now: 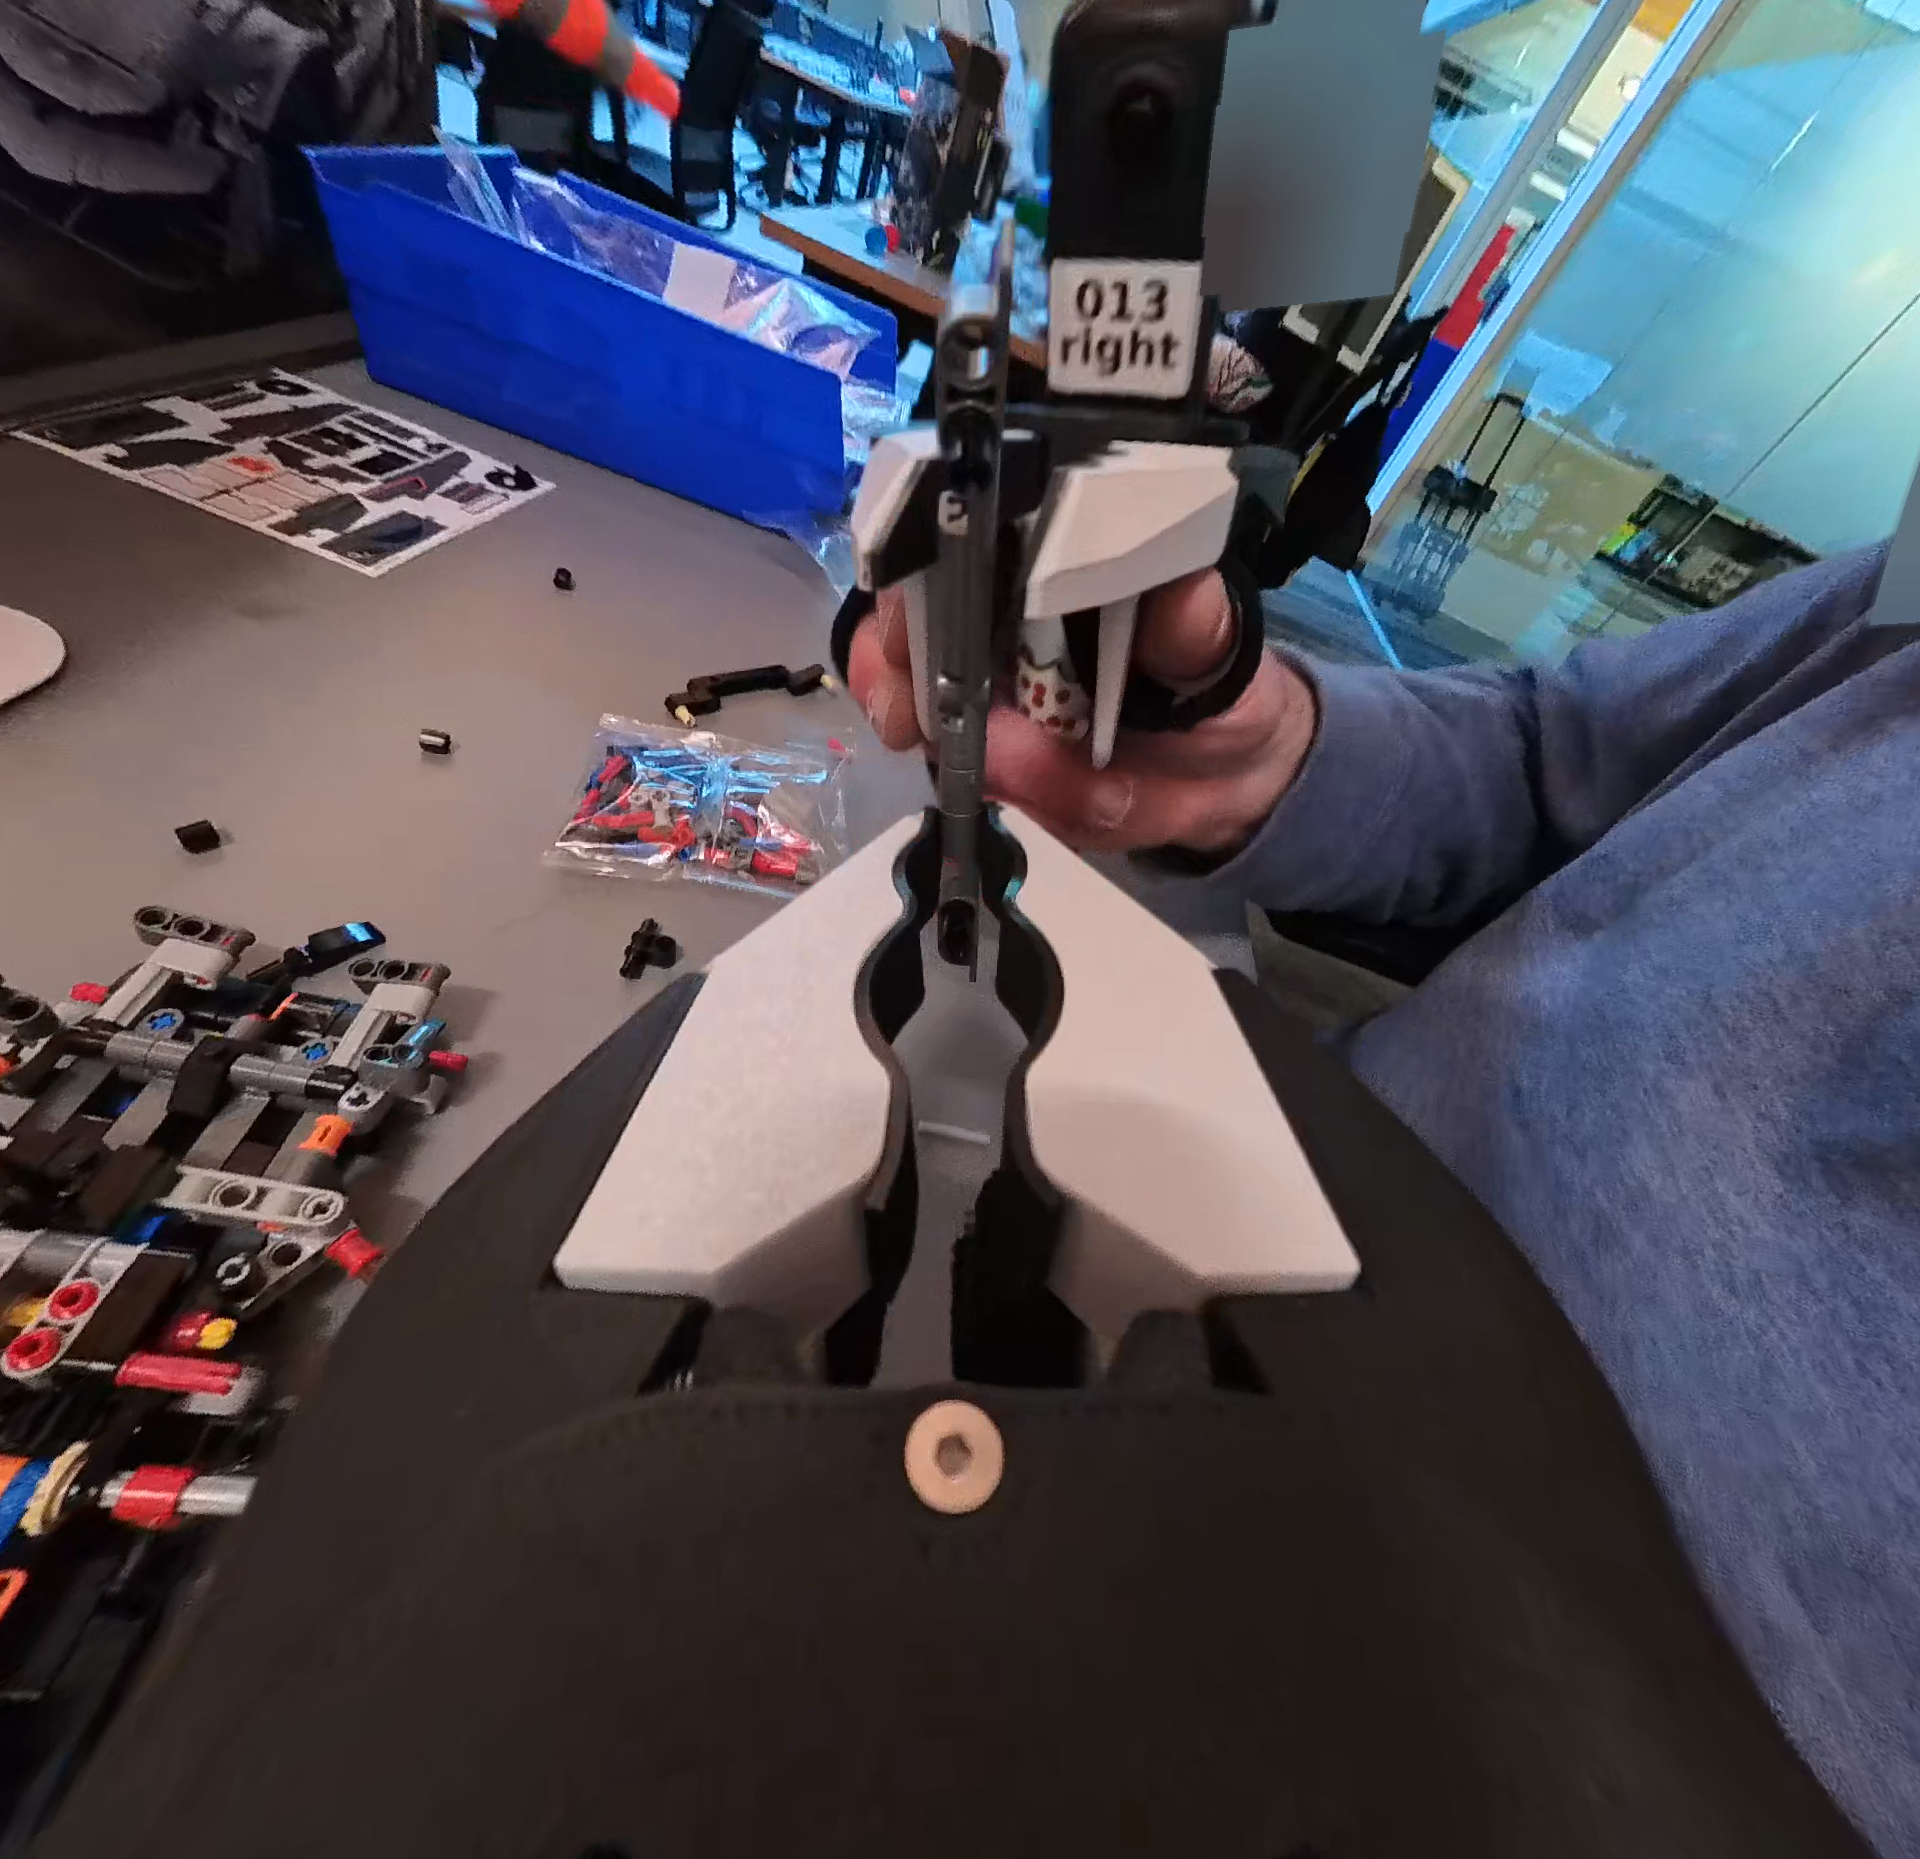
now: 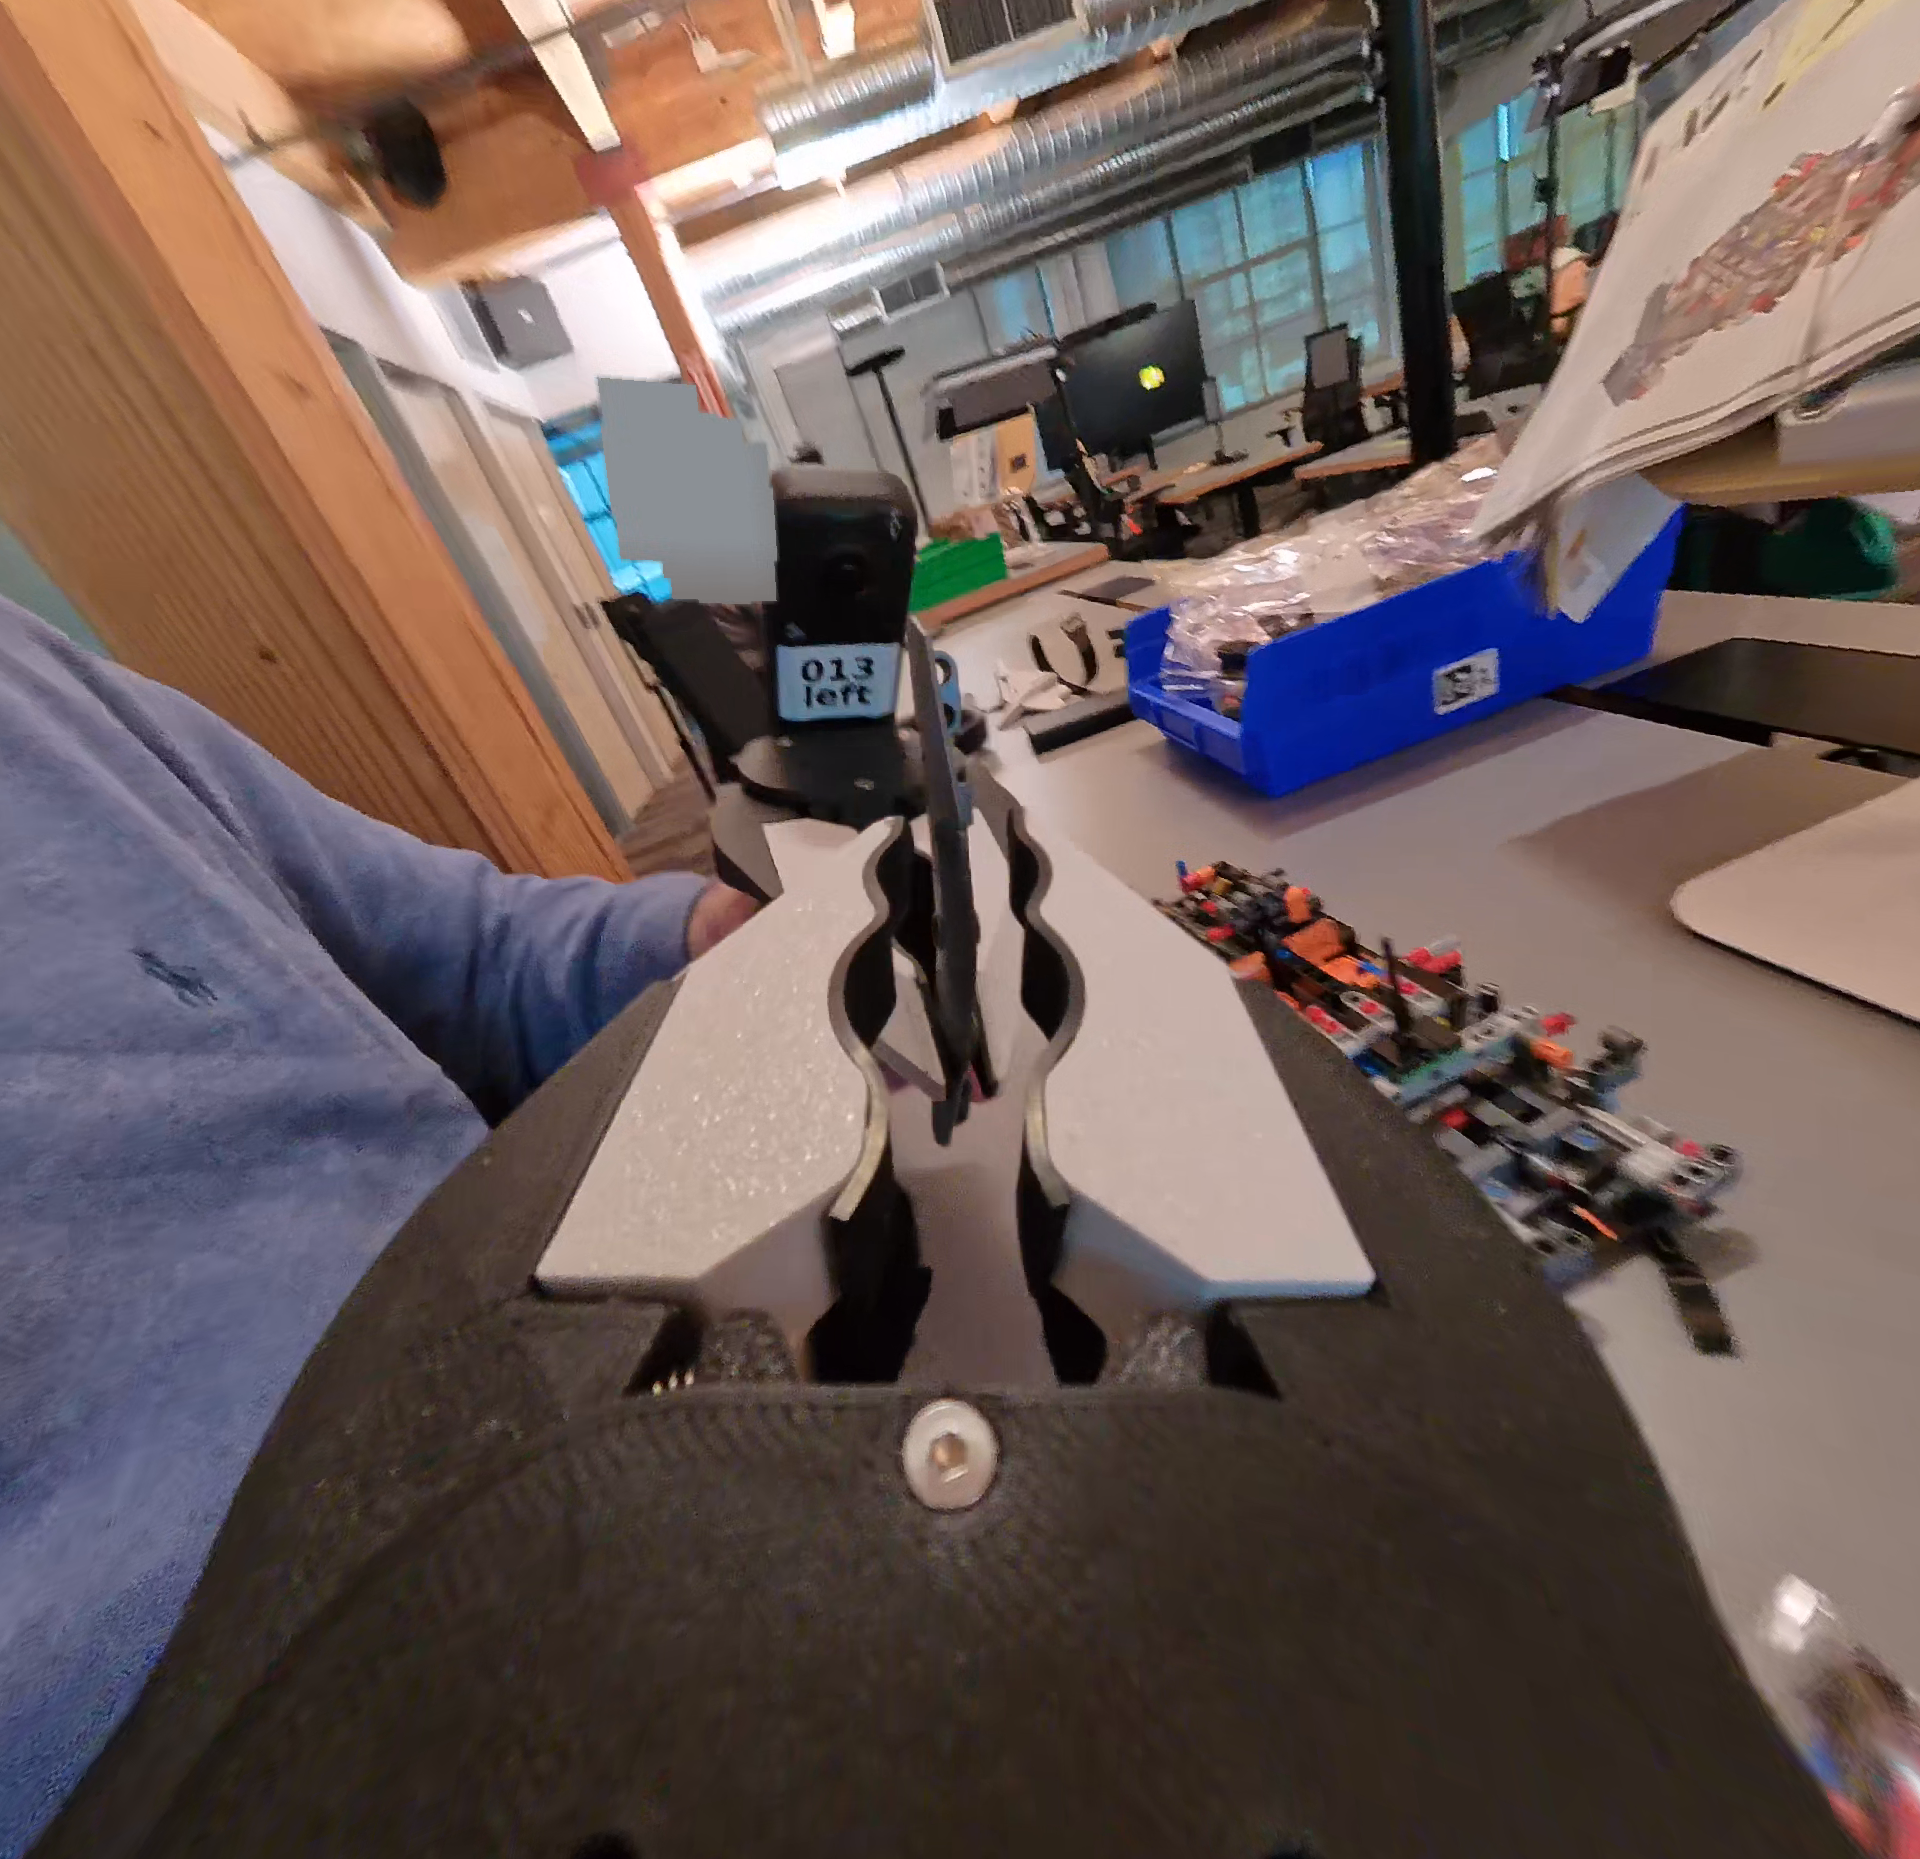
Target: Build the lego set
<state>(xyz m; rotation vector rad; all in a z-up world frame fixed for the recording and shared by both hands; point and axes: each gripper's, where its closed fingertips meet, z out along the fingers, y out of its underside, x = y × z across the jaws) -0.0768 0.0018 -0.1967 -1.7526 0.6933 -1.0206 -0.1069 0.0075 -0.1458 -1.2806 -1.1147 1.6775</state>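
The grey surface (image 1: pixel 343 687) spreads below me, with a blue bin (image 1: pixel 582 355) at its far side. To my left on it lies the half-built model (image 1: pixel 177 1113), and a bag of small parts (image 1: pixel 707 812) sits beyond, just past my left gripper (image 1: pixel 961 874). That gripper is clenched on the lower end of a long dark grey beam (image 1: pixel 961 604), which stands nearly upright in the air between my two hands. My right gripper (image 2: pixel 961 988) faces the left one and grasps the same beam farther up, its fingers (image 1: pixel 1132 531) closed round the middle. A few loose black pins (image 1: pixel 646 949) lie scattered on the surface.
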